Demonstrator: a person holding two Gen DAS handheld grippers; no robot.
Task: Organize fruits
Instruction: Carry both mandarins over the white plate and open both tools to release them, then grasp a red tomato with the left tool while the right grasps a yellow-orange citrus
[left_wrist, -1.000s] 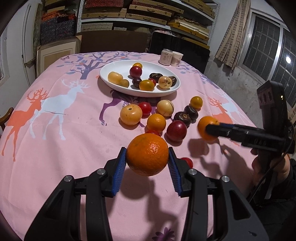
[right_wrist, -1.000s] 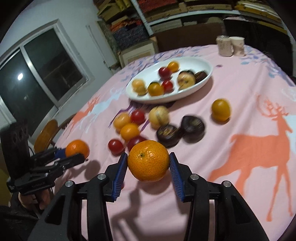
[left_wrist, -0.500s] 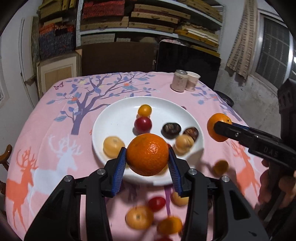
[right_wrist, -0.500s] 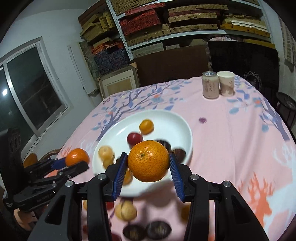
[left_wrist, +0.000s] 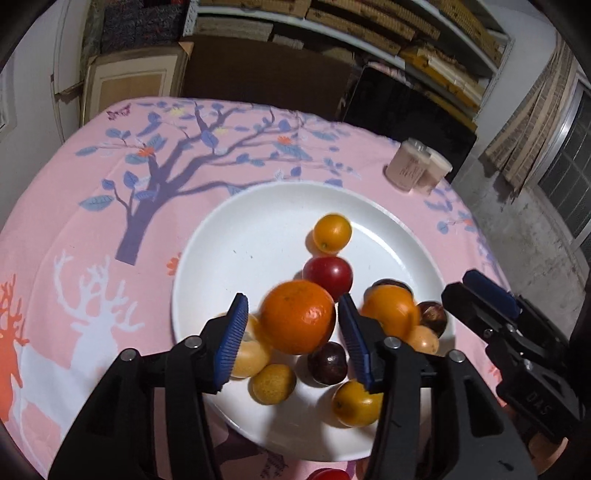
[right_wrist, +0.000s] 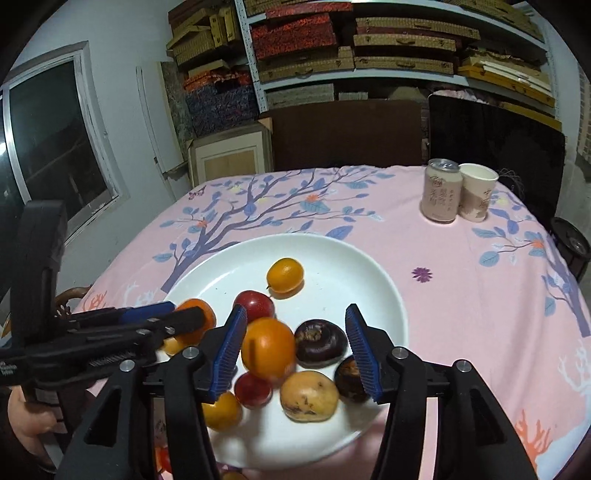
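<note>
Oranges sit between both opening claws above the white plate (left_wrist: 229, 229) of fruit: the left claw (left_wrist: 293, 334) has an orange (left_wrist: 297, 315) between its parted pads, the right claw (right_wrist: 295, 350) another orange (right_wrist: 269, 349), on the pink table (right_wrist: 461, 266)

Behind my work: 1 can and 1 cup

A drink can (right_wrist: 441, 195) touches a paper cup (right_wrist: 477, 192) on the pink tablecloth (right_wrist: 461, 280); shelves (right_wrist: 388, 40) hold boxes.

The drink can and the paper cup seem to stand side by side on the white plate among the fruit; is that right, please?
Not quite: the drink can and paper cup do stand side by side, but on the pink tablecloth beyond the white plate, not on it. The right wrist view shows this clearly.
</note>
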